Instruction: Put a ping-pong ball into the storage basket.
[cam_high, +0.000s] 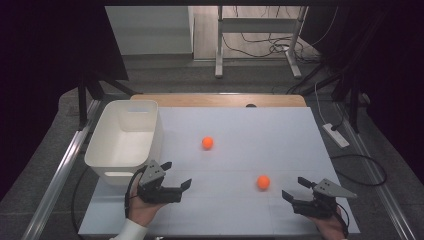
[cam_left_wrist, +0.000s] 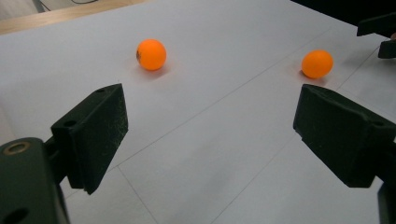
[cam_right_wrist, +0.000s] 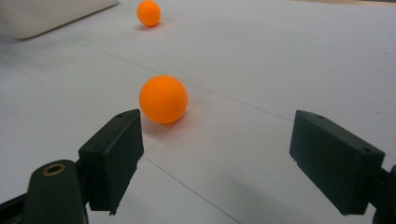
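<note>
Near orange ball (cam_right_wrist: 163, 99), round, glossy.

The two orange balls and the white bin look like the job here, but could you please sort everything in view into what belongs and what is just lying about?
Belongs to the job:
- near orange ball
- far orange ball
- white bin
- left gripper, open
- right gripper, open

Just lying about:
- power strip on the floor
- cables under the far desk
</note>
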